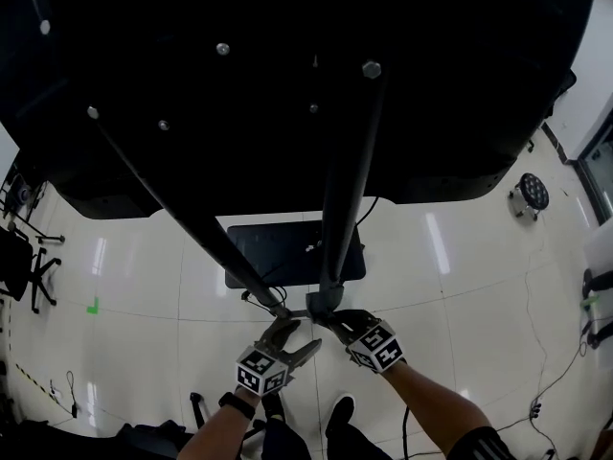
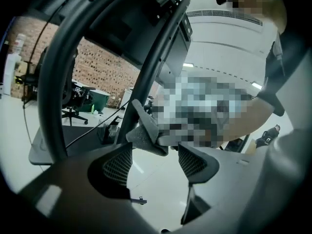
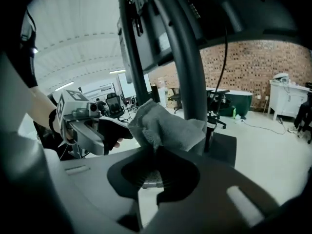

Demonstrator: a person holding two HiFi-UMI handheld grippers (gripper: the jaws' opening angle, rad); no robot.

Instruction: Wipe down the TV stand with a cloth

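Note:
The TV stand has two dark slanted poles that rise from a black base plate under the big black TV. My right gripper is shut on a grey cloth, and the cloth lies against the right pole low down near the base. My left gripper stands open just to the left of it, with nothing between its fingers. In the left gripper view the cloth shows ahead of the open left gripper, beside the pole.
White glossy floor lies all round the stand. An office chair stands at the left, and a round black fixture at the right. Cables run over the floor at the right. My feet are close behind the base.

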